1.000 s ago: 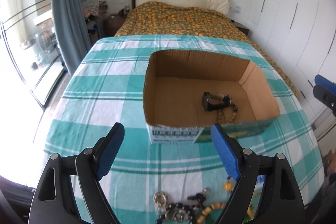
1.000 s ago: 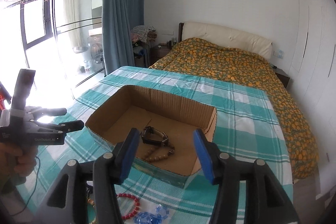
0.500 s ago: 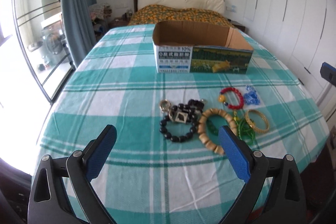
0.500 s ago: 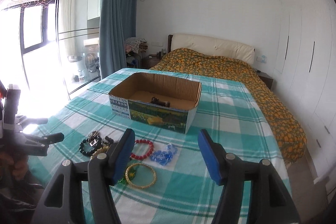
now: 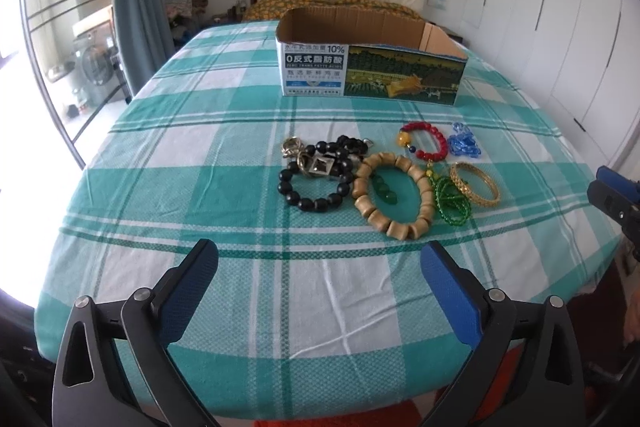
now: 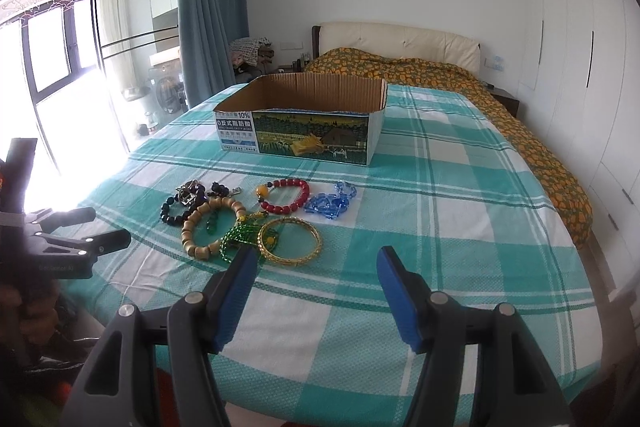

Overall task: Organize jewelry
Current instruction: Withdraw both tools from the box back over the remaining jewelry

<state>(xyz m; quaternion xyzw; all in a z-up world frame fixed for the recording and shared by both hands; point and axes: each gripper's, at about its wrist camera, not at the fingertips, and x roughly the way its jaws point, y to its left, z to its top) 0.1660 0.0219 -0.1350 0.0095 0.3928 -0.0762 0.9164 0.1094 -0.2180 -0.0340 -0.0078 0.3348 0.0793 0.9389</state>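
Jewelry lies in a cluster on the teal checked tablecloth (image 5: 200,187): a black bead bracelet (image 5: 314,187), a wooden bead bracelet (image 5: 394,195), a red bead bracelet (image 5: 426,143), blue crystal beads (image 5: 464,145), a green bead bracelet (image 5: 452,201) and a gold bangle (image 5: 476,185). An open cardboard box (image 5: 372,67) stands behind them. My left gripper (image 5: 320,267) is open and empty, near the table's front edge, short of the jewelry. My right gripper (image 6: 316,265) is open and empty, just in front of the gold bangle (image 6: 290,241). The box's inside is hidden.
A metal keyring or pendant (image 5: 316,163) lies on the black beads. A bed (image 6: 440,75) stands behind the table, white wardrobes (image 6: 580,67) to the right, a blue curtain (image 6: 208,7) and glass doors to the left.
Both grippers have pulled back from above the box and dropped low at the table's front edge. The jewelry cluster has come into full view; the box's contents are out of sight.
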